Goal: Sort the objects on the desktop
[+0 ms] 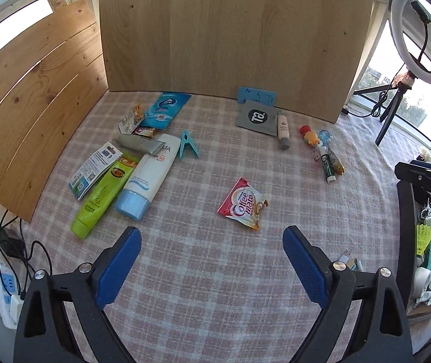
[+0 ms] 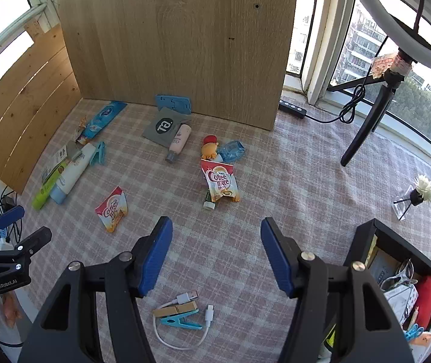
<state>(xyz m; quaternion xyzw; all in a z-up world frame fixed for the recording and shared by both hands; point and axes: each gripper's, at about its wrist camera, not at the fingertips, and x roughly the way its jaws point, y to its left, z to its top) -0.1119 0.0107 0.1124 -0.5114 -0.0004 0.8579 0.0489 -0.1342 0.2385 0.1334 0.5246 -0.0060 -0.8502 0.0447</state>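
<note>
Now, at the far left of the worktop (image 1: 203,272), around nine o'clock, lies a cluster of tubes: a green tube (image 1: 102,195) and a white sunscreen tube (image 1: 146,181) side by side and touching, with flat packets and a blue sachet (image 1: 164,110) behind them. The tubes look soft and squeezable; I would take them across the body, not at the slick cap.

Near the centre lies a Coffee-mate sachet (image 1: 242,204), flat and apart from the rest. It looks light, crinkly and slippery, and is best pinched at a sealed edge. The left tongs (image 1: 212,260) gape fully wide, empty, hovering just short of it.

Toward one o'clock sit a grey pouch (image 1: 257,118), a small pink bottle (image 1: 283,131) and a row of little trinkets. In the right wrist view a second Coffee-mate sachet (image 2: 221,183) rests on a small green-and-white tube. The right tongs (image 2: 217,255) stand open, holding nothing, above a white USB cable (image 2: 182,320) and two clothes pegs (image 2: 177,313).

At far right, about three o'clock, a black box (image 2: 363,242) already holds mixed items, including something red and soft-looking.
</note>
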